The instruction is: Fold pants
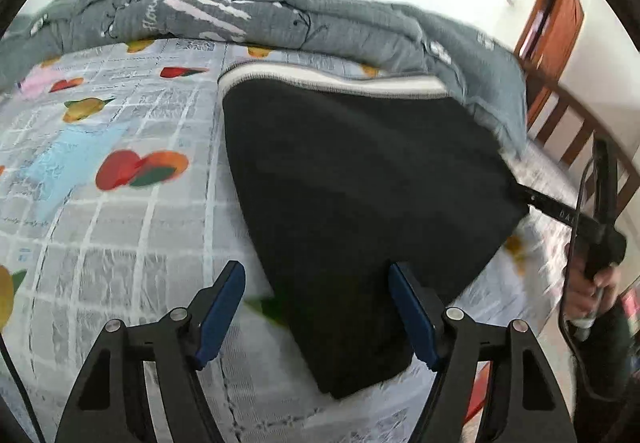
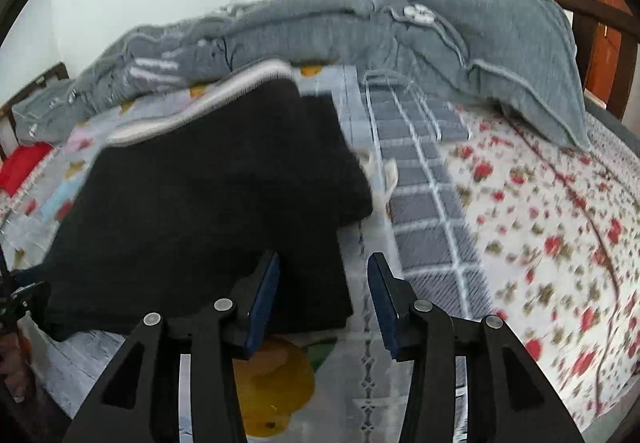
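Note:
Black pants [image 1: 360, 195] with a white-and-grey waistband [image 1: 332, 81] lie folded flat on the bed. My left gripper [image 1: 318, 283] is open, its fingers astride the near narrow end of the pants, just above the cloth. In the left wrist view the right gripper [image 1: 536, 203] reaches in at the pants' right edge. In the right wrist view the pants [image 2: 208, 211] lie left of centre. My right gripper [image 2: 324, 283] is open and empty above the pants' near right corner.
A fruit-print grey checked sheet [image 1: 120, 203] covers the bed. A crumpled grey quilt [image 1: 280, 19] lies along the far side. A floral sheet [image 2: 540, 223] lies to the right, a wooden bed rail [image 1: 580, 131] and door beyond.

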A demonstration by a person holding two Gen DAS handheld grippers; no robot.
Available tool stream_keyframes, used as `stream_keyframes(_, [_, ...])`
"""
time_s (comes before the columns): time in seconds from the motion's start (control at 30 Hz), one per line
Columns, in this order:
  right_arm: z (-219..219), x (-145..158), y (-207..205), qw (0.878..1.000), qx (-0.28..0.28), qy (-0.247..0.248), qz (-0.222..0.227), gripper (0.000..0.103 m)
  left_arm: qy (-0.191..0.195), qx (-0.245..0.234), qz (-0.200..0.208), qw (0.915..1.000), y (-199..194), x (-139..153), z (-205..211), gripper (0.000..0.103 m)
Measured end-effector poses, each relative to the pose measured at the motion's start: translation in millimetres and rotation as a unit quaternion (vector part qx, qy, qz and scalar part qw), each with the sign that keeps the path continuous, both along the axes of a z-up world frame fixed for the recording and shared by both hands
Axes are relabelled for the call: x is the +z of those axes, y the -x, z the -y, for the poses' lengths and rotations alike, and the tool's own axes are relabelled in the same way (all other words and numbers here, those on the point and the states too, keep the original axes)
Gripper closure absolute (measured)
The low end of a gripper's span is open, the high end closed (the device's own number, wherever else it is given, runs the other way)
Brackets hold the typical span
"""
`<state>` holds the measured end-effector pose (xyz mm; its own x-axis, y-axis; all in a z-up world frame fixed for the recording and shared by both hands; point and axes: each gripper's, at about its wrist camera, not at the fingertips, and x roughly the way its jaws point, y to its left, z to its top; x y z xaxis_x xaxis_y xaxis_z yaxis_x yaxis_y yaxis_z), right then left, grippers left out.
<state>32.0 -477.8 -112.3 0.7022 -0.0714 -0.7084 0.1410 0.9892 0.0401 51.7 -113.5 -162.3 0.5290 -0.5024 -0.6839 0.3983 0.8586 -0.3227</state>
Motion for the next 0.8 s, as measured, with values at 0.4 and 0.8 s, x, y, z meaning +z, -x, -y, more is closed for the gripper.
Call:
stream_keyframes(0.4, [11,-3,-102,0.997,0.031,-0.062,-0.026,0.062,0.028,0.014,-0.02,0.9993,-57,-2,-1,0.033])
stream_keyframes(0.8, [57,9,-92,0.998,-0.027,-0.047,-0.013,0.096,0.017,0.003,-0.015,0.9997,-86,-5,9,0.032])
